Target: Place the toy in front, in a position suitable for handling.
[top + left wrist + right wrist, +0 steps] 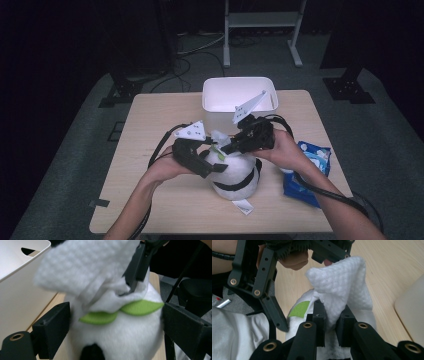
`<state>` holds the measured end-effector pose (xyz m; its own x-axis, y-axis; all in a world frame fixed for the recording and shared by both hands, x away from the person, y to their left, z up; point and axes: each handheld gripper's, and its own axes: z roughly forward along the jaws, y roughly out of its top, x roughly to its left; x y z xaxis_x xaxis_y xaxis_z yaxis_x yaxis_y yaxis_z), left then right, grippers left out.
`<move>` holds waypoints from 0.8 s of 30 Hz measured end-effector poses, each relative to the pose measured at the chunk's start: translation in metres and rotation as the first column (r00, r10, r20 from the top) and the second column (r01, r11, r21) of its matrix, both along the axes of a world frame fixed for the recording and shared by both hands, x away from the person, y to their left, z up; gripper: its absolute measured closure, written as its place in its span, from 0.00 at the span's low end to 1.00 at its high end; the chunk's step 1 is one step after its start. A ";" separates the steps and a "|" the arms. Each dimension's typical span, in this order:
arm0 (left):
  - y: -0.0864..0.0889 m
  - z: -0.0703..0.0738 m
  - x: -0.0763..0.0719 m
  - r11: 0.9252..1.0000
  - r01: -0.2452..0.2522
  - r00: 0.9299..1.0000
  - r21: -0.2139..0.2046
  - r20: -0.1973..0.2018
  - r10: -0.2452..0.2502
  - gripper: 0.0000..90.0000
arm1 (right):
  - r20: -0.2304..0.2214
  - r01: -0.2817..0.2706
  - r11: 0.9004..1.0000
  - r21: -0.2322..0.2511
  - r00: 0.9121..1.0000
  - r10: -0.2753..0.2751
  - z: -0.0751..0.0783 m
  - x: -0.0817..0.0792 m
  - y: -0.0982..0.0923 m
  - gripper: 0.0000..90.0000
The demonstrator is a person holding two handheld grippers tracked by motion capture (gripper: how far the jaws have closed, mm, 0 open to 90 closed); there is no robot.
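**A:** Nearest the camera, what is there?

**B:** The person's two forearms, coming in from the near edge of the table (150, 210). Between the hands stands a white plush toy (235, 177) with black bands and green leaves (120, 312) near its top.

**A:** Start at the left. What is that tool doing?

**B:** The left gripper (212, 167) sits at the toy's left side with its jaws spread wide, one on each side of the plush body. They straddle it, and I see no pad pressing in.

**A:** And to the right?

**B:** The right gripper (332, 322) has its jaws pressed together on a white waffle-weave cloth (342, 287), pinching it just above the toy's top, beside the leaves.

**A:** So how far along is the work?

**B:** I judge it partway. The cloth is gripped and touching the toy's crown, so wiping looks to be in hand. Further right, a blue wipes pack (307, 172) lies near the table's edge. The white bin (239, 95) at the far side holds nothing I can make out, so binning the cloth seems left to do.
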<state>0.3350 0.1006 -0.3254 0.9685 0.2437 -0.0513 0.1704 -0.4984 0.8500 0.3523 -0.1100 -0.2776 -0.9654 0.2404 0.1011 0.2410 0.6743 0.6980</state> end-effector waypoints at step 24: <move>0.005 -0.007 -0.001 0.999 -0.022 1.000 -0.036 0.009 0.023 0.24 | 0.026 0.104 0.994 0.039 0.994 -0.105 0.004 -0.005 -0.054 0.87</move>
